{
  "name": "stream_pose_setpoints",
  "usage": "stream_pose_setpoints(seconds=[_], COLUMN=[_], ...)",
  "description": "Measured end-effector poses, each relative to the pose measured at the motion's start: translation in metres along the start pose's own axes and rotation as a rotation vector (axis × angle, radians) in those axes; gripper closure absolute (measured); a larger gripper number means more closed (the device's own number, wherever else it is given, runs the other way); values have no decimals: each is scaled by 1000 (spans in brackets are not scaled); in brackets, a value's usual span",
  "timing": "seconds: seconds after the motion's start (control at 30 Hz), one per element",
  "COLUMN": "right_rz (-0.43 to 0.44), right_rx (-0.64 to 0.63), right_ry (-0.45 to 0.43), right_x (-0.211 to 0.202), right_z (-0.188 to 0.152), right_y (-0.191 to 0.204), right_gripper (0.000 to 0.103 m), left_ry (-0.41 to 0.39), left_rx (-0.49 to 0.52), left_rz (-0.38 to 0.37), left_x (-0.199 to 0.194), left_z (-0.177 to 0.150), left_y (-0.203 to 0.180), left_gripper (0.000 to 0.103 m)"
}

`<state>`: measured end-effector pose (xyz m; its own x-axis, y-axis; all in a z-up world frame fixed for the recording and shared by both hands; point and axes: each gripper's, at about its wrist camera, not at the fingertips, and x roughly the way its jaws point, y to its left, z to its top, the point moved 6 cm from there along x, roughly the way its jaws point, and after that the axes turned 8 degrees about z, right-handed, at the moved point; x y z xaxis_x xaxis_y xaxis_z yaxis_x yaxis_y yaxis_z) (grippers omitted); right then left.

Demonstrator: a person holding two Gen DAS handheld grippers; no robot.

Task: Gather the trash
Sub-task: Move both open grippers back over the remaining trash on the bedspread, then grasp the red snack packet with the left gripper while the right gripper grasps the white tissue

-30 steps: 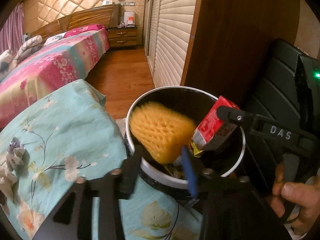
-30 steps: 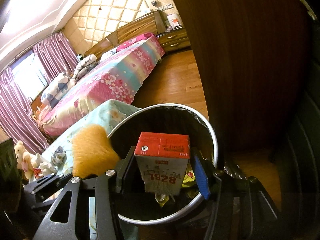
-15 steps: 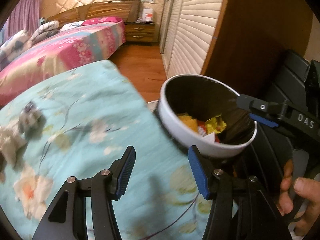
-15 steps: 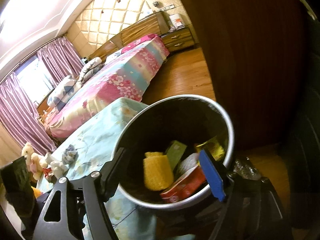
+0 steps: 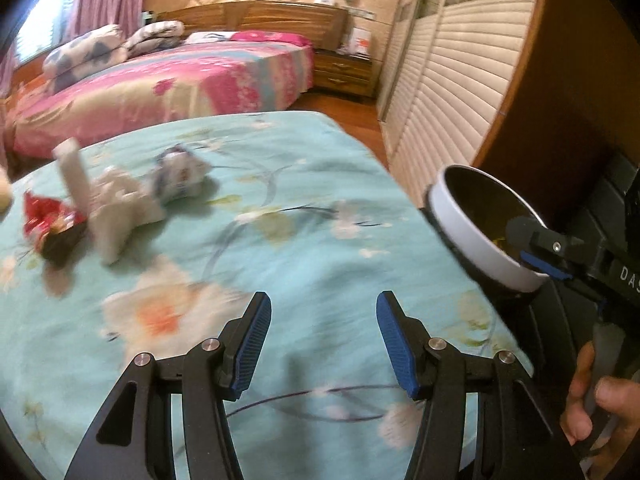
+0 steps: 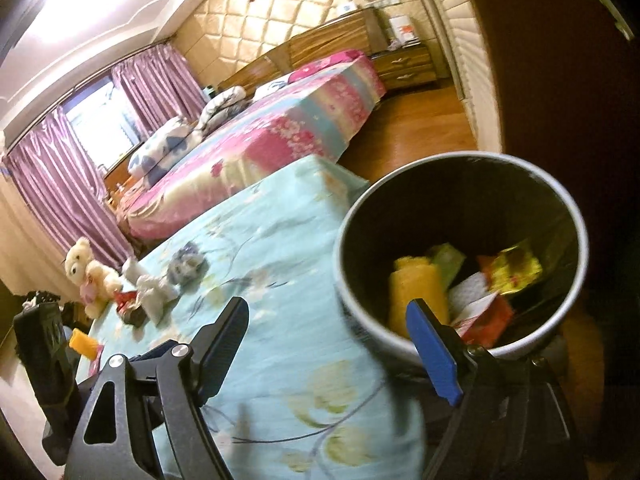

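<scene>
A white-rimmed trash bin (image 6: 460,344) stands at the right edge of the teal flowered cloth (image 6: 280,264); it also shows in the left wrist view (image 5: 472,240). Inside lie a yellow sponge (image 6: 416,296), a red carton (image 6: 484,316) and a yellow wrapper (image 6: 516,264). On the cloth lie crumpled white tissue (image 5: 116,208), a grey-blue wad (image 5: 180,176) and a red wrapper (image 5: 48,216). My left gripper (image 5: 320,336) is open and empty above the cloth. My right gripper (image 6: 328,344) is open and empty at the bin's near rim.
A teddy bear (image 6: 88,272) sits at the cloth's far left end. A pink flowered bed (image 5: 168,80) lies beyond. A slatted wardrobe (image 5: 452,80) and a dark wooden panel (image 5: 580,80) stand on the right, behind the bin. Wooden floor (image 6: 412,140) shows between bed and wardrobe.
Both grippers opened and dropped the yellow sponge and the red carton into the bin. The left gripper then swung left over the cloth; the right drew back from the bin.
</scene>
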<state>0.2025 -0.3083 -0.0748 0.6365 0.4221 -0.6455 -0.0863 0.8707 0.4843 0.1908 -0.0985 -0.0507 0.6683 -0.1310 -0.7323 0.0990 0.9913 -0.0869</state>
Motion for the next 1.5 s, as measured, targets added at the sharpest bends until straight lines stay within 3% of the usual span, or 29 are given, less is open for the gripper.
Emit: stream_pose_setpoints(seconds=[0.8,1.5], right_rz=[127,186], right_rx=[-75,-123], right_ry=[165,248], right_x=[71,129], right_z=[-51,-61], right_y=[88,145], right_gripper=[21,21], left_ry=[11,19], left_rx=[-212,-291], left_rz=[136,187], left_x=[-36,-27], left_z=[-33,-20], left_y=[118,200], left_gripper=[49,49])
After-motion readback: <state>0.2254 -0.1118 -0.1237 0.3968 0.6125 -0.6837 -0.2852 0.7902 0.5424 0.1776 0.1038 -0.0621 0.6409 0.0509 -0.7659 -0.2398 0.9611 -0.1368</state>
